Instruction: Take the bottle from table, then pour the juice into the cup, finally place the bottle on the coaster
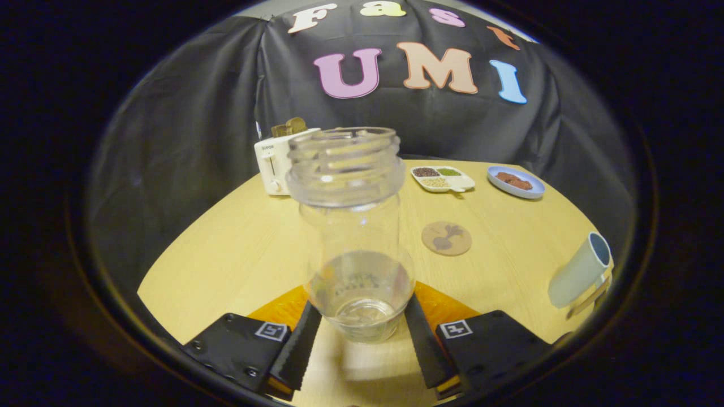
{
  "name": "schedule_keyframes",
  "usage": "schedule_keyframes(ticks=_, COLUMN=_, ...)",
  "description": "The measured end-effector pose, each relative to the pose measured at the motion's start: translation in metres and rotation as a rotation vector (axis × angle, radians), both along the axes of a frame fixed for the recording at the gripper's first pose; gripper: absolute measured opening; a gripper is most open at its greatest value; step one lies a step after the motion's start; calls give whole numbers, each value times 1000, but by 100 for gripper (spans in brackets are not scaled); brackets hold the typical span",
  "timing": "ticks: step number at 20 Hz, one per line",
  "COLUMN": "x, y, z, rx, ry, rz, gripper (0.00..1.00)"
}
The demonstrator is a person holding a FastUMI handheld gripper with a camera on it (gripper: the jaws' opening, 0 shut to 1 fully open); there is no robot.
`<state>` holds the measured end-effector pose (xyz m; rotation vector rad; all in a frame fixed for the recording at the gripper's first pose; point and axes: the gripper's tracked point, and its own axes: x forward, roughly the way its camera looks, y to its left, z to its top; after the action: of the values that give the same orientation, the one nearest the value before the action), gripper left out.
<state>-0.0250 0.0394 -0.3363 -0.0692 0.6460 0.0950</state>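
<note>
Bottle [353, 237] stands clamped low at its base between the tongs [359, 339], lidless above the bench [226, 254]; gripped so low, it could tip reaching the far-right cup [580, 271].

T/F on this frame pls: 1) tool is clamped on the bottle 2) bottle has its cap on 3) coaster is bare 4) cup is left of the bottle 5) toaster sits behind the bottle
1) True. The tool has both fingers pressed on the lower part of the bottle.
2) False. The bottle's threaded mouth is open, no cap on it.
3) True. The coaster, beyond the fingers and right of the bottle, has nothing on it.
4) False. The cup is far to the right of the bottle.
5) True. The toaster stands on the table behind the bottle, slightly to its left.
</note>
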Motion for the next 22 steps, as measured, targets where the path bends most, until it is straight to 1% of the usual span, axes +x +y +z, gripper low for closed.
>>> schedule_keyframes(ticks=5, x=3, y=-3, z=-2, rx=43, ry=31, rz=-42, gripper=74)
schedule_keyframes(ticks=9, x=7, y=-7, z=1, rx=93, ry=52, rz=-93, gripper=74)
schedule_keyframes(ticks=11, x=12, y=-7, z=7, rx=140, ry=45, rz=-120, gripper=73)
schedule_keyframes(ticks=13, x=19, y=-9, z=19, rx=210, ry=22, rz=-160, gripper=73)
schedule_keyframes(ticks=16, x=33, y=-13, z=43, rx=352, ry=-21, rz=-240, gripper=73)
schedule_keyframes(ticks=20, x=56, y=-31, z=77, rx=561, ry=-100, rz=-379, gripper=73)
schedule_keyframes(ticks=22, x=68, y=-45, z=91, rx=642, ry=-140, rz=-447, gripper=73)
